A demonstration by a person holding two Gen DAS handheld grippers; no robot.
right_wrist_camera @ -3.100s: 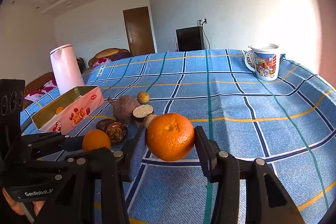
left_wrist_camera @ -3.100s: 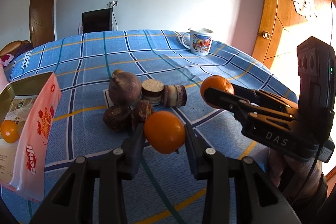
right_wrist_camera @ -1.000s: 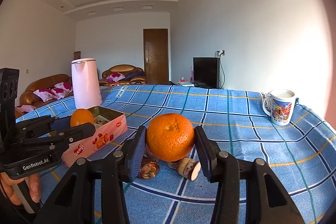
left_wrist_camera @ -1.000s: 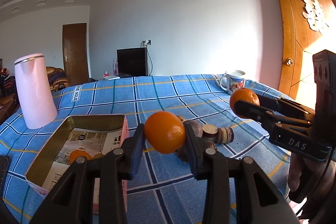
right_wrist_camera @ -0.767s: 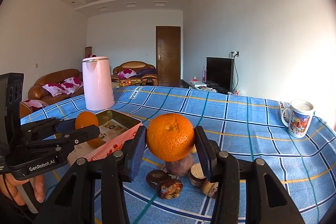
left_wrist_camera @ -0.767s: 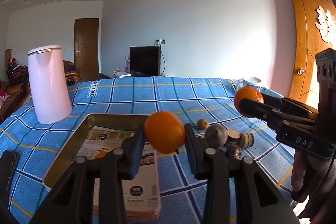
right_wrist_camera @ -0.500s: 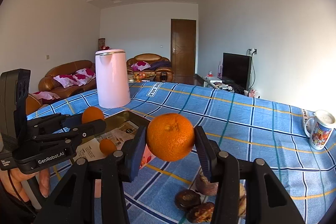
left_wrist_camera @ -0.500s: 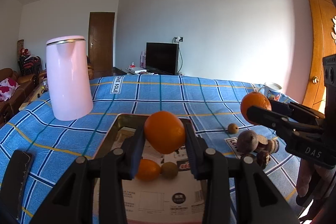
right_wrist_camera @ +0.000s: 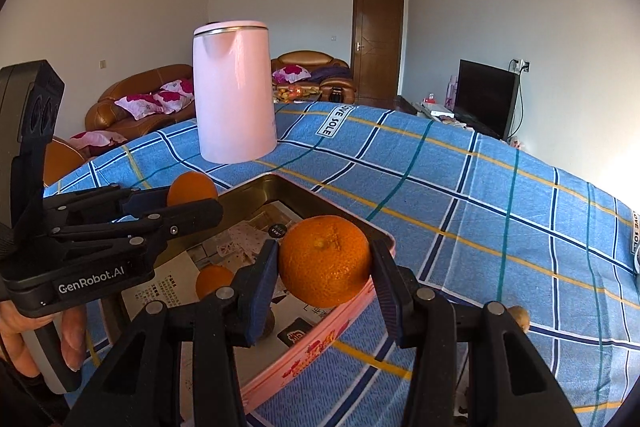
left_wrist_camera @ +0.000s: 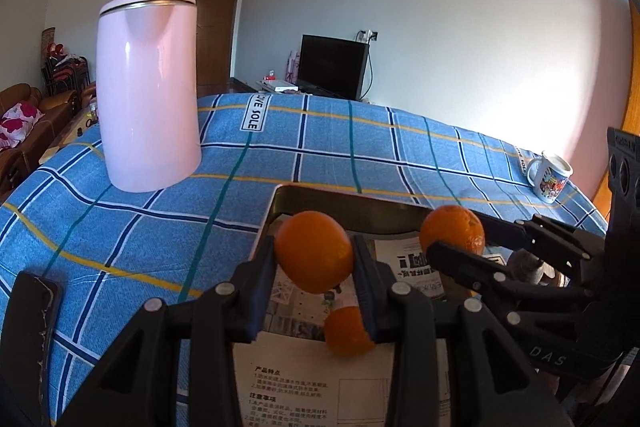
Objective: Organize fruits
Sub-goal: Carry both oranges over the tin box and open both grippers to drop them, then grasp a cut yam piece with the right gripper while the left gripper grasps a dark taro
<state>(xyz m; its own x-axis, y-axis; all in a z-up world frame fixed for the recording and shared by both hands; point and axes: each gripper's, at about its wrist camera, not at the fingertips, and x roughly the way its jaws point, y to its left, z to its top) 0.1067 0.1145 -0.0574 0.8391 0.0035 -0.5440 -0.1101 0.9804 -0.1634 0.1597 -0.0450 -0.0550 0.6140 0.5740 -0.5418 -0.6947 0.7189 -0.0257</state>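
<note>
Now my left gripper (left_wrist_camera: 314,257) clenches a smooth orange (left_wrist_camera: 314,251) above the tin (right_wrist_camera: 320,203), my right gripper (right_wrist_camera: 324,265) clenches a dimpled orange (right_wrist_camera: 324,261) over the tin's near rim. I'd lower both inside, clear of the orange lying in the tin (right_wrist_camera: 212,281), then release one at a time.

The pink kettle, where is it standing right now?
The pink kettle stands upright on the blue checked tablecloth, beyond the open tin and to its left.

Glossy pink kettle (left_wrist_camera: 150,89); woven checked cloth (left_wrist_camera: 320,143); metal tin (right_wrist_camera: 280,187) lined with paper.
</note>
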